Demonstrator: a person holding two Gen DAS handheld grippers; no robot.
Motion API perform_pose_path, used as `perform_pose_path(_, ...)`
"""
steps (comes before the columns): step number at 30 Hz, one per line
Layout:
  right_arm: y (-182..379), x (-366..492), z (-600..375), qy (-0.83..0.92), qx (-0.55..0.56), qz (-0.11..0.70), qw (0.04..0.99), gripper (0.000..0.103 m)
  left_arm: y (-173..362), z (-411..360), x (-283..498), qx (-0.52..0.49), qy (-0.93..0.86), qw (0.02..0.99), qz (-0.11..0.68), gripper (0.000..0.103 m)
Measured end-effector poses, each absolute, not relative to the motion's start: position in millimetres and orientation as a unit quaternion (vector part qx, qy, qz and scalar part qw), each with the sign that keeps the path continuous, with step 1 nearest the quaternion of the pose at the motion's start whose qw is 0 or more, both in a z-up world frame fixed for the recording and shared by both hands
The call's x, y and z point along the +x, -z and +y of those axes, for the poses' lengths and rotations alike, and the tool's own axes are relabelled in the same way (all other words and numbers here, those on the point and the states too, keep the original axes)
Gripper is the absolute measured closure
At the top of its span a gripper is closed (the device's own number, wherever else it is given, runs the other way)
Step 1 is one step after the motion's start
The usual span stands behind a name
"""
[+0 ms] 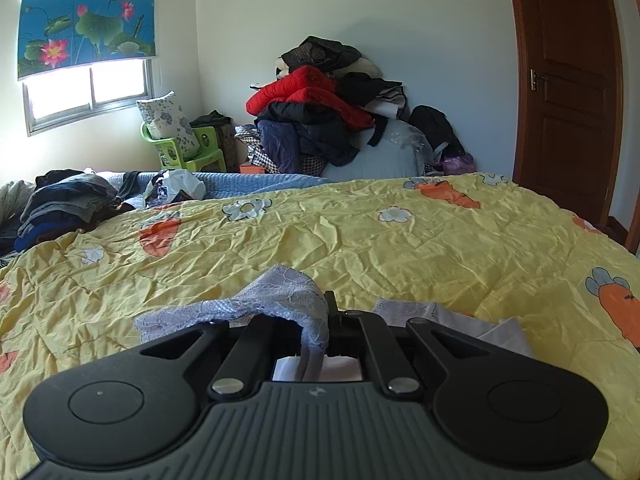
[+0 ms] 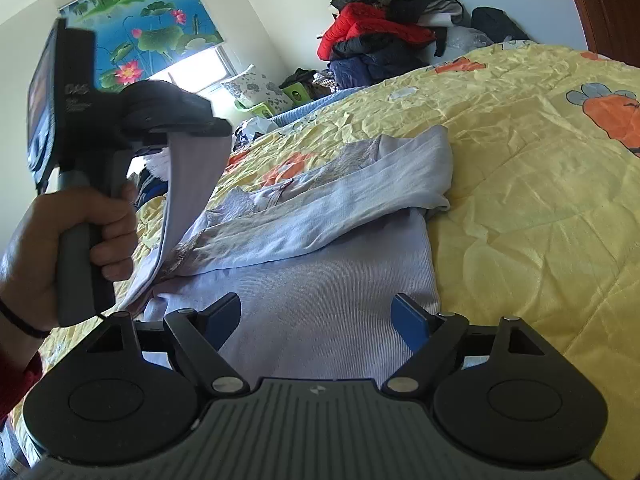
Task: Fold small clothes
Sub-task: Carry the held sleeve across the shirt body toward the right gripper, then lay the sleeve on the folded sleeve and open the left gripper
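The left gripper (image 2: 192, 130) is clamped on a raised edge of the lilac top (image 2: 320, 280), which lies on the bed (image 2: 540, 160). The right gripper (image 2: 320, 320) hovers wide open above it, holding nothing.

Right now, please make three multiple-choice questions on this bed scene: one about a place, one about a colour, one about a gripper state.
1. Where does the lilac garment lie?
A. on the yellow quilt
B. on the green chair
C. on the floor

2. What colour is the jacket atop the clothes pile by the wall?
A. white
B. red
C. green

3. How is the right gripper?
A. shut on the garment
B. shut, holding nothing
C. open

Answers:
1 A, the garment is spread on the yellow quilt.
2 B, the red jacket lies near the top.
3 C, its blue pads stand apart over the cloth.
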State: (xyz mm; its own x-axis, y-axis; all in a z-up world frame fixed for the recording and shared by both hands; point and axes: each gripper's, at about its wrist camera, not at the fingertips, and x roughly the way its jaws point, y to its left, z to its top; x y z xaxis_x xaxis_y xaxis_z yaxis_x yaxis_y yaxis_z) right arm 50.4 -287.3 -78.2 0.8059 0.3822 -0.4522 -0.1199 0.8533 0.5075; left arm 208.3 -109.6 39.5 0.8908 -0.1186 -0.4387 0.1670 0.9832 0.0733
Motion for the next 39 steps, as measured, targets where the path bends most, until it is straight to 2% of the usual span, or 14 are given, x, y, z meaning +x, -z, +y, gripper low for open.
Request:
perform_pose_path(20, 81, 47, -286, -0.153, 0.235, 0.271, 0.921, 0.011, -16, -172, 209, 0.095, 0.143, 0.955, 0.241, 0.098)
perform_pose_path(22, 82, 47, -286, -0.151, 0.238, 0.271, 0.92, 0.007, -11, -177, 213, 0.093, 0.152, 0.951, 0.255, 0.098)
perform_pose_path(39, 82, 47, -285, -0.153, 0.239, 0.271, 0.92, 0.006, 9, -208, 226, 0.155, 0.212, 0.911, 0.319, 0.095)
